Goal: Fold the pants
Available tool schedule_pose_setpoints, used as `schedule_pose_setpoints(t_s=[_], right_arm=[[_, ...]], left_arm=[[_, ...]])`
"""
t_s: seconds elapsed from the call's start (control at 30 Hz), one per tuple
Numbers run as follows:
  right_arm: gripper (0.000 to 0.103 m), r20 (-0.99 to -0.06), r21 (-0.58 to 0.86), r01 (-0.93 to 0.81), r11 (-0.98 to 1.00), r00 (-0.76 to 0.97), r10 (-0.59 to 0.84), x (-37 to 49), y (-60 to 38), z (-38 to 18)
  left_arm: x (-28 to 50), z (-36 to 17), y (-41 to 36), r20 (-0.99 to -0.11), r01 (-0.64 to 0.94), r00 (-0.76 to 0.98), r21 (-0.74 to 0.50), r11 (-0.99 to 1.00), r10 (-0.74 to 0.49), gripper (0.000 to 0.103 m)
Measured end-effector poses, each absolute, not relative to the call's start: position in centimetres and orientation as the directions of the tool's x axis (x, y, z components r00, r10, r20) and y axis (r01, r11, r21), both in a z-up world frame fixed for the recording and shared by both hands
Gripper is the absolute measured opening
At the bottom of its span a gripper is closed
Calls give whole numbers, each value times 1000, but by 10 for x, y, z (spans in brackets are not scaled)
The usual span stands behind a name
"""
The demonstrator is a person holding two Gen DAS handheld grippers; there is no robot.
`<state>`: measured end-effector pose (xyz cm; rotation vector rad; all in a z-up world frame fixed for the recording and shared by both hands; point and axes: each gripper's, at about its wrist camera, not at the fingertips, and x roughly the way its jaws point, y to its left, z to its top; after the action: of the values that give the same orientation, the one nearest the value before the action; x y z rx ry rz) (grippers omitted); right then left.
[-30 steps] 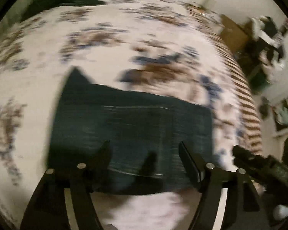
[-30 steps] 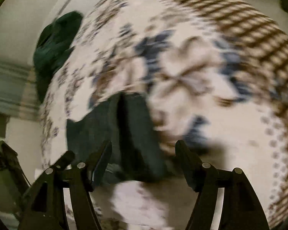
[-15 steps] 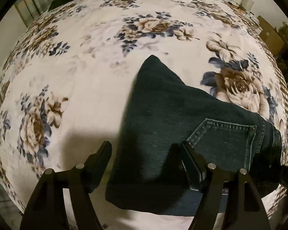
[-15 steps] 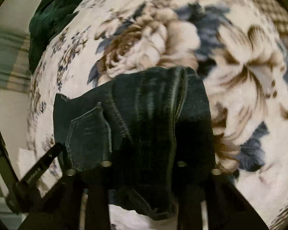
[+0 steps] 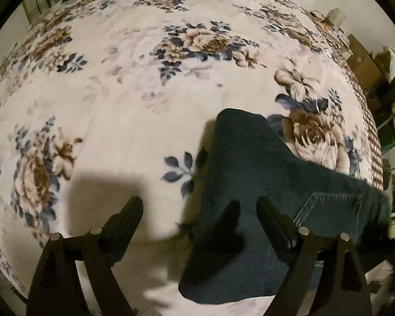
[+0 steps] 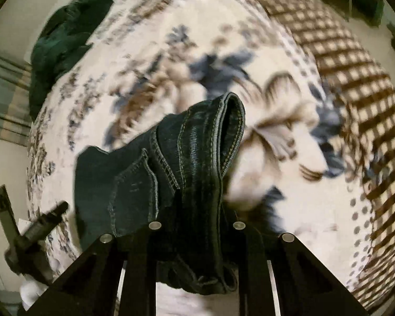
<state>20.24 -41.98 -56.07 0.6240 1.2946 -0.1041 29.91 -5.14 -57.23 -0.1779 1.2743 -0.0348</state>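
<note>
- Since half a second ago, right gripper (image 6: 197,226) is lifting the pants (image 6: 192,163), clamped on denim bunching toward twelve o'clock.
- Left gripper (image 5: 200,210) is hovering, tongs apart; unpinned, the fold is risking dragging askew across the blanket (image 5: 118,92).

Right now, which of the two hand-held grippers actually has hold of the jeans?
The right hand-held gripper: denim waistband of the jeans bunches between its fingers. The left hand-held gripper is open, empty.

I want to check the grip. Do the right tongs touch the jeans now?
Touching. In the right wrist view the right tongs are closed on a bunched waistband fold of the jeans, and the denim fills the space between the fingers.
</note>
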Motion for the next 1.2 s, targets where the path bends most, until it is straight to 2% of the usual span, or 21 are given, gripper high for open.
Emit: schedule_pose_setpoints(t_s=[0.07, 0.13, 0.2, 0.27, 0.33, 0.4, 0.5, 0.67, 0.87, 1.03, 1.07, 1.1, 1.2], right_arm=[[22, -917, 383, 422, 822, 281, 283, 200, -428, -577], [31, -919, 382, 436, 815, 274, 285, 202, -433, -590], [52, -907, 418, 481, 771, 276, 319, 199, -447, -602], [66, -885, 465, 527, 711, 296, 360, 192, -458, -609], [71, -844, 536, 552, 639, 349, 407, 177, -467, -610], [81, -817, 577, 565, 590, 386, 429, 161, -471, -610], [86, -776, 627, 581, 519, 405, 484, 139, -467, -623], [90, -723, 676, 594, 436, 420, 549, 136, -450, -660], [93, -652, 749, 539, 386, 493, 576, 172, -432, -679], [90, -687, 718, 556, 419, 469, 555, 184, -423, -689], [87, -689, 716, 559, 417, 473, 549, 184, -422, -689], [79, -695, 712, 559, 426, 471, 544, 183, -420, -687], [59, -686, 722, 547, 424, 481, 547, 181, -415, -680]], left_arm=[[306, -579, -52, -948, -72, 281, -178, 981, -152, 88], [313, -593, -53, -951, -57, 254, -195, 979, -175, 88], [318, -611, -53, -957, -56, 207, -218, 974, -202, 88], [319, -625, -49, -949, -75, 173, -281, 957, -265, 88], [318, -634, -45, -936, -98, 152, -333, 938, -317, 88], [315, -636, -40, -921, -118, 150, -377, 919, -359, 88], [306, -635, -37, -899, -122, 149, -431, 894, -413, 88], [294, -644, -39, -842, -122, 136, -538, 834, -523, 88], [299, -666, -39, -816, -157, 124, -578, 801, -565, 88], [297, -666, -37, -798, -148, 163, -601, 786, -580, 88], [294, -663, -37, -791, -143, 188, -609, 780, -583, 82], [292, -659, -35, -781, -135, 209, -619, 773, -589, 61], [288, -652, -32, -771, -113, 233, -626, 771, -592, 42]])
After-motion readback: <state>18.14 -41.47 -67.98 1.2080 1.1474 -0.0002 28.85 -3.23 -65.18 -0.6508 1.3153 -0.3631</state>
